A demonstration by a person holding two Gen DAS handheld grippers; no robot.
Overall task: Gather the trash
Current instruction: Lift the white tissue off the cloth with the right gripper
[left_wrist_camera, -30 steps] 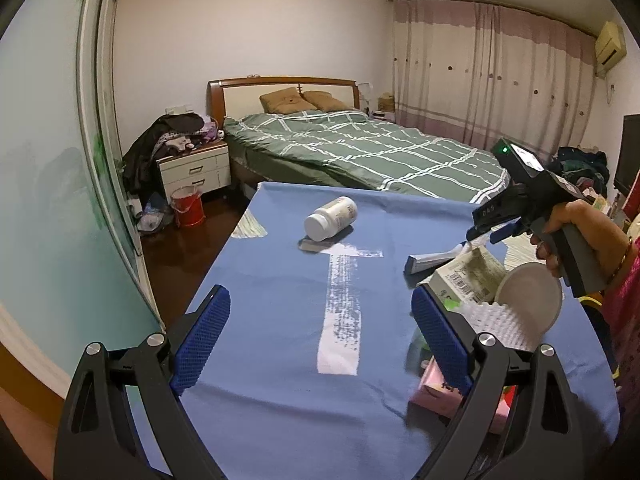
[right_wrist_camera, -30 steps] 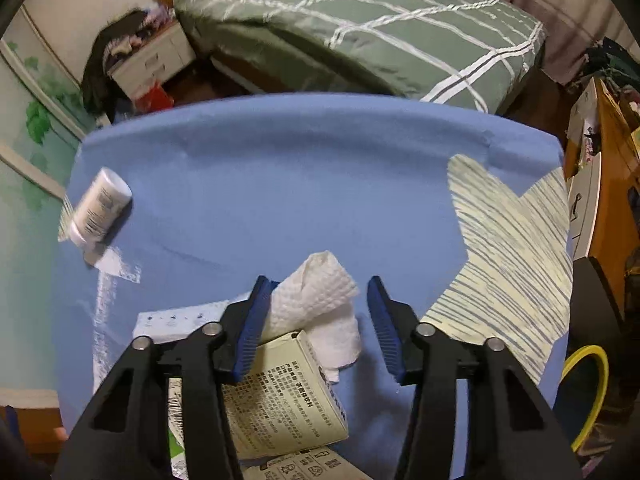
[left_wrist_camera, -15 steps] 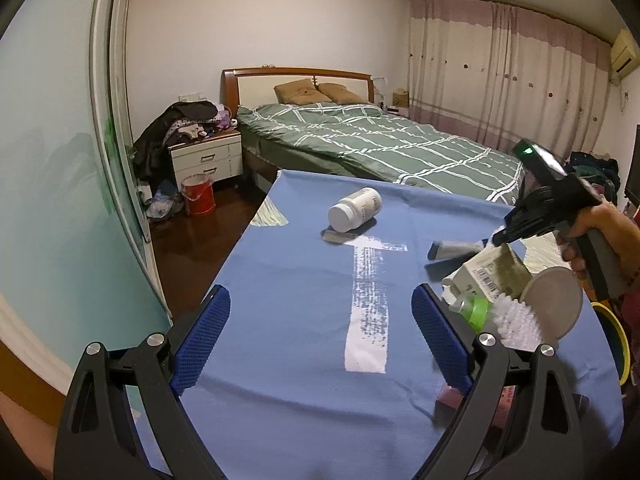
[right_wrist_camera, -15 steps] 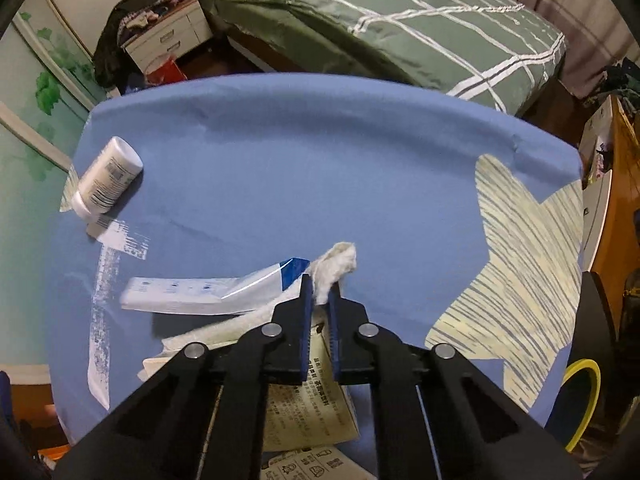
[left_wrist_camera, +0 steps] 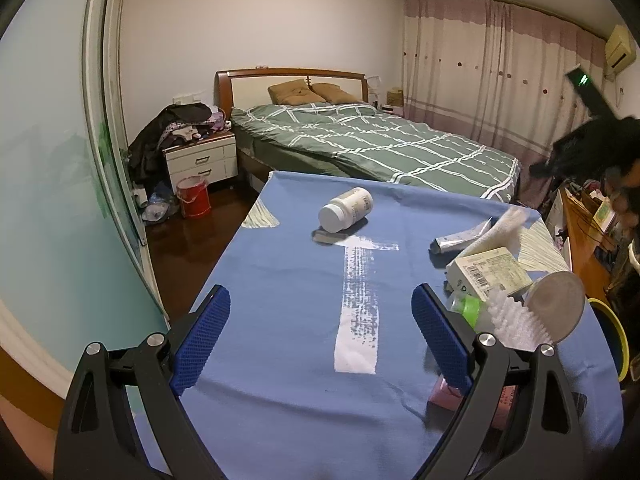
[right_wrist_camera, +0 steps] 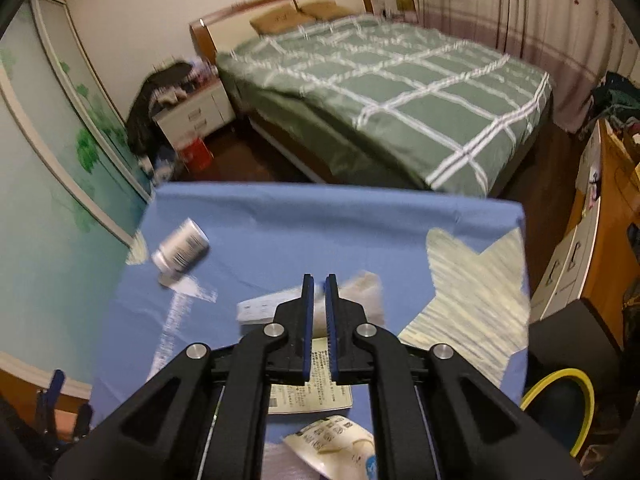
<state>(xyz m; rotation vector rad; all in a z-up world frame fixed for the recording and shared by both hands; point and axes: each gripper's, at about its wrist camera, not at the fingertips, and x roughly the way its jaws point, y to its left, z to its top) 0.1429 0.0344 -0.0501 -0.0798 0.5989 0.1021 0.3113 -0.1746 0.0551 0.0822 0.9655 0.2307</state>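
Trash lies on a table under a blue cloth [left_wrist_camera: 280,280]. My right gripper [right_wrist_camera: 316,280] is shut on a white tissue [right_wrist_camera: 362,294] and raised above the pile. The tissue [left_wrist_camera: 500,230] trails up from the table toward it, blurred. A person's hand holds this gripper [left_wrist_camera: 536,170] at the far right. Under it lie a squeezed tube [right_wrist_camera: 260,308] and a printed carton [right_wrist_camera: 316,380]. A white pill bottle [left_wrist_camera: 346,214] lies on its side mid-table. My left gripper [left_wrist_camera: 318,296] stands open over the near cloth, holding nothing.
A yellow-rimmed bin [right_wrist_camera: 560,400] stands on the floor right of the table. Near my left gripper's right finger lie a white brush with a grey disc [left_wrist_camera: 554,306], a green-capped bottle [left_wrist_camera: 468,306] and a pink pack [left_wrist_camera: 444,394]. A bed [left_wrist_camera: 360,144] is beyond.
My right gripper closed on the tissue, then rose and tilted up, drawing the tissue off the carton. The left gripper stayed open in place.
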